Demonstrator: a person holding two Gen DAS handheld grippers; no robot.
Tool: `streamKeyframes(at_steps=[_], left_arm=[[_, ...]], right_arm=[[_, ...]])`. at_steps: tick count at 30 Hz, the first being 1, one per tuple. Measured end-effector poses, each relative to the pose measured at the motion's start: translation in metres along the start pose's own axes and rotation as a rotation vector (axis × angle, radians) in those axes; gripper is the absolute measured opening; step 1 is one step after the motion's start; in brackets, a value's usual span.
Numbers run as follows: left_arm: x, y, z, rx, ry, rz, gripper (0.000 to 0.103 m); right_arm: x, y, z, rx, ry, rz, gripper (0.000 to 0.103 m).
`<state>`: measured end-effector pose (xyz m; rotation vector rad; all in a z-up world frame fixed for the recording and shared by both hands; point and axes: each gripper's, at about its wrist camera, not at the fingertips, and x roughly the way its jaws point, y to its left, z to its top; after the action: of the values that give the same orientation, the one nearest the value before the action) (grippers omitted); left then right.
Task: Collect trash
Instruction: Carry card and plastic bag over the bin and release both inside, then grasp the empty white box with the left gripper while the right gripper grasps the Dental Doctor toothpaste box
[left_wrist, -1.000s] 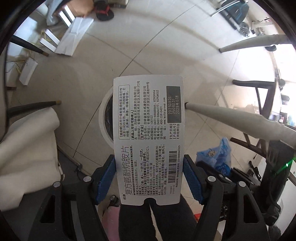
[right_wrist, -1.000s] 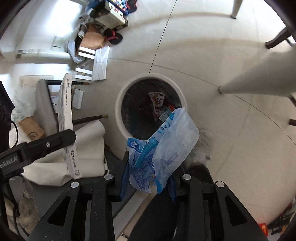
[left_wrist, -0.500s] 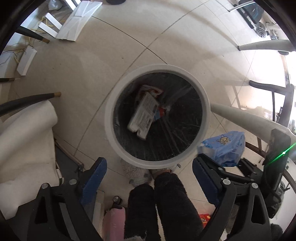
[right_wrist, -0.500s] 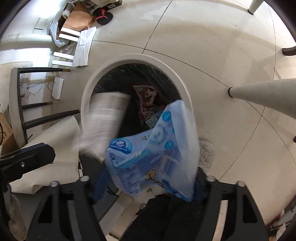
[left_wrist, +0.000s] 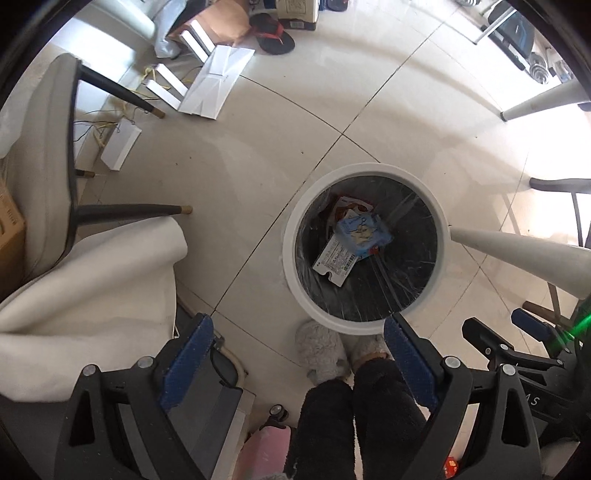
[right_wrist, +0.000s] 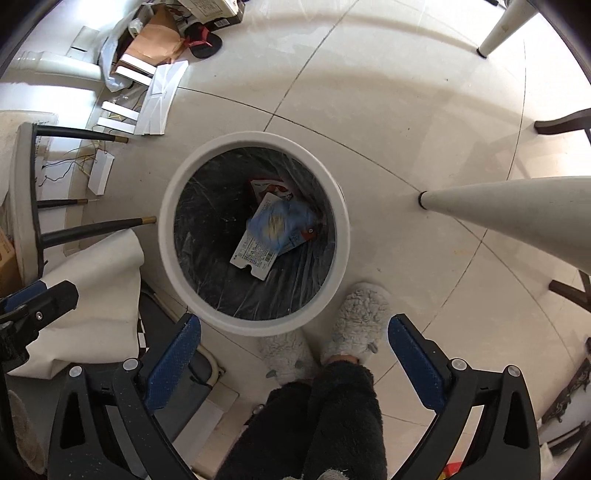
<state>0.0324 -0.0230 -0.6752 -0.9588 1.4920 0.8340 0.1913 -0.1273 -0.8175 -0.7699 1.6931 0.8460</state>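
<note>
A white-rimmed bin (left_wrist: 364, 170) (right_wrist: 255, 138) with a black liner stands on the tiled floor below both grippers. Inside it lie a white printed medicine box (left_wrist: 334, 260) (right_wrist: 255, 254), a blue plastic packet (left_wrist: 364, 230) (right_wrist: 280, 221) on top of that box, and a red snack wrapper (left_wrist: 349, 205) (right_wrist: 267, 186) behind them. My left gripper (left_wrist: 295, 325) points straight down, open and holding nothing, the bin's near rim beside its right finger. Above the bin's near rim, my right gripper (right_wrist: 294, 323) has its jaws opening wide, with nothing between them.
The person's fuzzy grey slippers (left_wrist: 321, 350) (right_wrist: 358, 317) touch the bin's near side. A chair with dark legs (left_wrist: 129, 212) and a white cloth (left_wrist: 92, 280) stand to the left. A pale table leg (left_wrist: 517, 254) slants in from the right. Flattened boxes (left_wrist: 214, 85) and a sandal (left_wrist: 273, 37) lie farther off.
The left gripper opened and the white box fell into the bin. The right gripper opened and the blue packet dropped on top of the box.
</note>
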Motion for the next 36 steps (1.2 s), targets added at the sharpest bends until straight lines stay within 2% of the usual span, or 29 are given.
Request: streamKeyframes(at_steps=[7,14,21,26,31,35,36], left_arm=[[-0.052,-0.002,-0.025,-0.006,-0.035,0.022,0.094],[-0.122,-0.007,-0.064,0.005,-0.074,0.002,0.094],[-0.192,-0.010,-0.105,0.020,-0.103,-0.018,0.094],[-0.246,-0.008,-0.125,0.028,-0.160,-0.033,0.094],[-0.309,-0.011,-0.124,0.017,-0.267,-0.049,0.094],[-0.360,-0.028,-0.097,0.045,-0.366,-0.062,0.095],[-0.373,-0.035,-0.086,0.061,-0.392,-0.059,0.100]], right_arm=[[-0.058,0.013,-0.019,-0.007,-0.043,-0.059,0.102],[-0.145,0.021,-0.054,0.009,-0.100,-0.083,0.102],[-0.243,0.034,-0.096,0.001,-0.158,-0.067,0.102],[-0.306,0.046,-0.124,-0.005,-0.180,-0.040,0.102],[-0.370,0.048,-0.140,0.021,-0.226,0.017,0.102],[-0.427,0.034,-0.129,0.080,-0.297,0.070,0.102],[-0.441,0.029,-0.122,0.096,-0.317,0.080,0.102]])
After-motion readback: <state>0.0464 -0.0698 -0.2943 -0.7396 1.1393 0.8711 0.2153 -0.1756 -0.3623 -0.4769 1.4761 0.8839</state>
